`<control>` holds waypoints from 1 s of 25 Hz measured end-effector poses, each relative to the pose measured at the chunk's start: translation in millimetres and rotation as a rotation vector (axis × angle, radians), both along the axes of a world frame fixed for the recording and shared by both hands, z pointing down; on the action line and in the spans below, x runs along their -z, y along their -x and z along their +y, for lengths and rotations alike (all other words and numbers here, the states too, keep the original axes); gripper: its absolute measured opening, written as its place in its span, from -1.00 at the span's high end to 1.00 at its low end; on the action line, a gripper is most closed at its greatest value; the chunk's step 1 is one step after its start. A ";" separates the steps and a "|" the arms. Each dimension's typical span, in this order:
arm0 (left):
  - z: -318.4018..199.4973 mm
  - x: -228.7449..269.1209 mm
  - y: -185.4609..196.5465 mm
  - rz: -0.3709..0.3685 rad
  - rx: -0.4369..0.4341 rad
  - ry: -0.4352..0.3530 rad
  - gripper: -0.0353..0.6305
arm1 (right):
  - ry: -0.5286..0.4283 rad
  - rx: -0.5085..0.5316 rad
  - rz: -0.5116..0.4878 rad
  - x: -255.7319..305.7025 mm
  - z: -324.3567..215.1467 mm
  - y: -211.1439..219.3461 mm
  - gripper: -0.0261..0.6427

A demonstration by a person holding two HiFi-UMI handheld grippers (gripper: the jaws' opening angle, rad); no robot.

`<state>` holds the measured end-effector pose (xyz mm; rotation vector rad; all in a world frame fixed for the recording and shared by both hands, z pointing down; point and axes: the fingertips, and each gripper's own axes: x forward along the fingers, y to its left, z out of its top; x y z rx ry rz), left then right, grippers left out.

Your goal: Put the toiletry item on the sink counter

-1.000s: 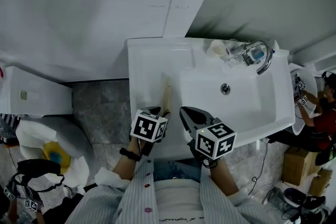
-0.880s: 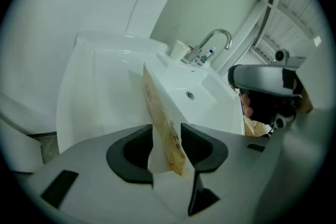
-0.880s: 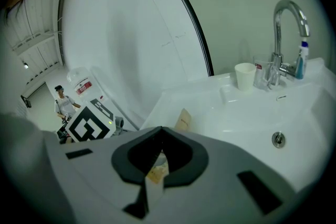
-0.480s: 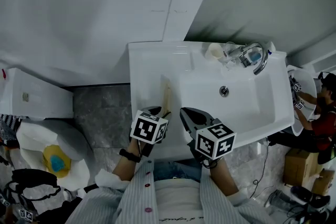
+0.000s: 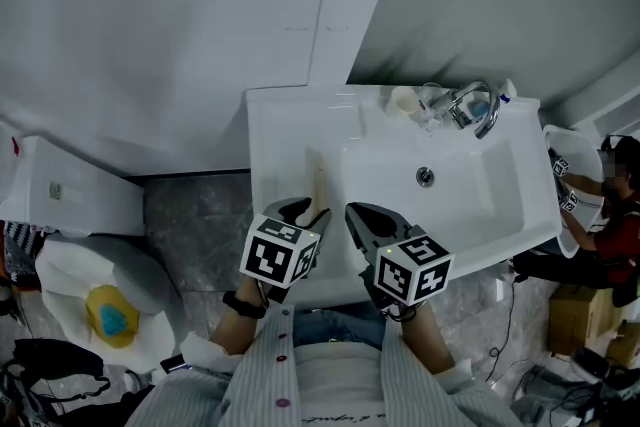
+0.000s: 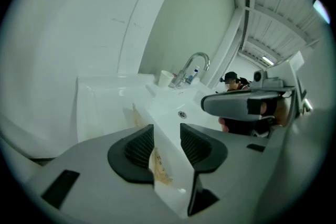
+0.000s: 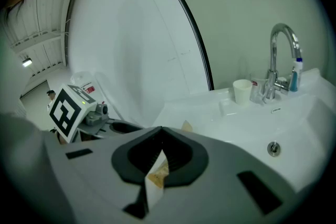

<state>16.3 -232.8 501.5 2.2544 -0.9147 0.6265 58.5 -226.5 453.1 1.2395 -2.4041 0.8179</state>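
I see the toiletry item (image 5: 319, 180), a long thin beige piece, lying flat on the white sink worktop (image 5: 275, 130), left of centre in the head view. It runs lengthwise along the ridge that separates the worktop from the basin (image 5: 455, 205). My left hand-held gripper (image 5: 305, 212) sits at the item's near end, just below centre of that frame. In the left gripper view its jaws stand moderately apart and clamp nothing. The item (image 6: 137, 114) and the white ridge show through the gap, and I cannot tell whether a jaw touches the item. My right hand-held gripper (image 5: 358, 212) is just to the right of the left one, over the front rim of the basin. In the right gripper view its jaws are brought together at the tips with nothing between them, and the item (image 7: 186, 126) peeks out just beyond them. At the back of the sink, in the upper right of the head view, a white cup (image 5: 402, 99) stands just left of the curved tap (image 5: 482, 107). The drain (image 5: 425, 177) lies in the basin below them.
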 end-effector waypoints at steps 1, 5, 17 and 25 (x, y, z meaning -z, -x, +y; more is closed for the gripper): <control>-0.7 7.5 0.4 0.005 0.001 -0.020 0.40 | -0.010 0.000 -0.002 3.2 -0.3 0.1 0.89; -1.3 38.1 3.3 0.021 0.005 -0.103 0.46 | -0.054 0.002 -0.017 19.4 -1.1 2.1 0.89; -1.1 116.7 9.4 0.091 0.023 -0.300 0.64 | -0.194 -0.003 -0.051 69.5 -4.8 6.1 0.89; 3.4 148.8 13.4 0.111 0.019 -0.397 0.76 | -0.287 0.026 -0.048 102.8 -2.6 15.3 0.89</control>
